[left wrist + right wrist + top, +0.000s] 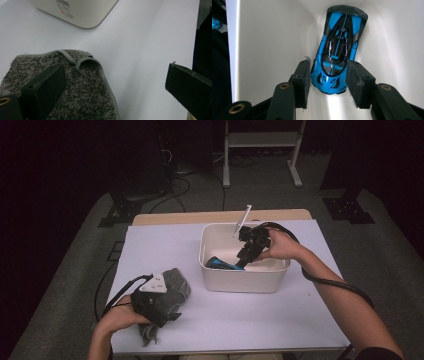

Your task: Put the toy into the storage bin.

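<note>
Reaching into the white bin point(243, 279), the right gripper point(245, 256) straddles a blue toy car point(338, 51) that lies on the bin floor near the wall closest to the person. In the right gripper view the car's long axis runs almost in line with the jaws, nose end between the pads point(305, 75) and tail pointing away toward the curved bin corner. The jaws stand at a middling width; both pads sit at the car's flanks, seemingly in contact, so the grip is judged as closed on the car. Any lift should therefore go straight up along the bin wall, since the tail rests close to the corner.

The left gripper point(157, 307) is well apart from the bin, resting over a grey towel point(75, 87) on the white table cover point(250, 320) with its jaws wide and nothing between them.

The high view gives the bin's place on the table and both hands; the car there is a blue sliver point(222, 265). The right gripper view supplies pad contact and car heading. The left gripper view adds the towel's stitched edge and the bin's labelled outer wall point(77, 12).
</note>
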A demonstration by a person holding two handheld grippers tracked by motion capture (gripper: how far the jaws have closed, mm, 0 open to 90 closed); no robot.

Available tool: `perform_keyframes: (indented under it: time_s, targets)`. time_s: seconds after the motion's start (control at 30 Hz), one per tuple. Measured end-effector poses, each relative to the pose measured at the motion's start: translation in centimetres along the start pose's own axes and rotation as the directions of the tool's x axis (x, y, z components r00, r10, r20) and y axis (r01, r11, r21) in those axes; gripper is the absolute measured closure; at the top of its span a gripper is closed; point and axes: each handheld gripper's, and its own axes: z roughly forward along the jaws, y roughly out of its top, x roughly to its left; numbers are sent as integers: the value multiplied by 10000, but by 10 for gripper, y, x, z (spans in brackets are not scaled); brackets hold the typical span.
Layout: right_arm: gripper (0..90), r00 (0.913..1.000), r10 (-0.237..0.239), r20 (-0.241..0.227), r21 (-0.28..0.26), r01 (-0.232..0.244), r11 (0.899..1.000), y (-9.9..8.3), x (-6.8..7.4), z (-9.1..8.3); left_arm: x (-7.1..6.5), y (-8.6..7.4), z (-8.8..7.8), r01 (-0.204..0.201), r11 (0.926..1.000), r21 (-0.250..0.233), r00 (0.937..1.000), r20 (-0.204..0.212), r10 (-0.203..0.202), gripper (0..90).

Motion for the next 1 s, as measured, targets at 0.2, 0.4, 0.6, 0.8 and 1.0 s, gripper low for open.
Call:
perform_keyframes:
  time_s: [0.2,0.4,0.6,0.8,1.0]
  targets:
    - [532,10000,-53,28,-18,53,10000,0,2,-2,0,0,1,28,10000,-32,10000,4,-28,28]
    - [532,10000,-38,24,-191,38,9998,-2,3,-7,0,-1,1,30,10000,-49,10000,-14,-30,29]
    - [531,10000,-67,57,-370,69,9993,-6,5,-13,0,0,1,-20,10000,5,10000,-25,20,28]
    - [528,9999,-46,142,-491,53,9988,-11,8,-20,0,0,1,-29,10000,23,10000,-17,29,28]
    - [526,9998,37,182,-596,-26,9982,-13,11,-26,0,-1,2,-19,10000,31,10000,5,19,29]
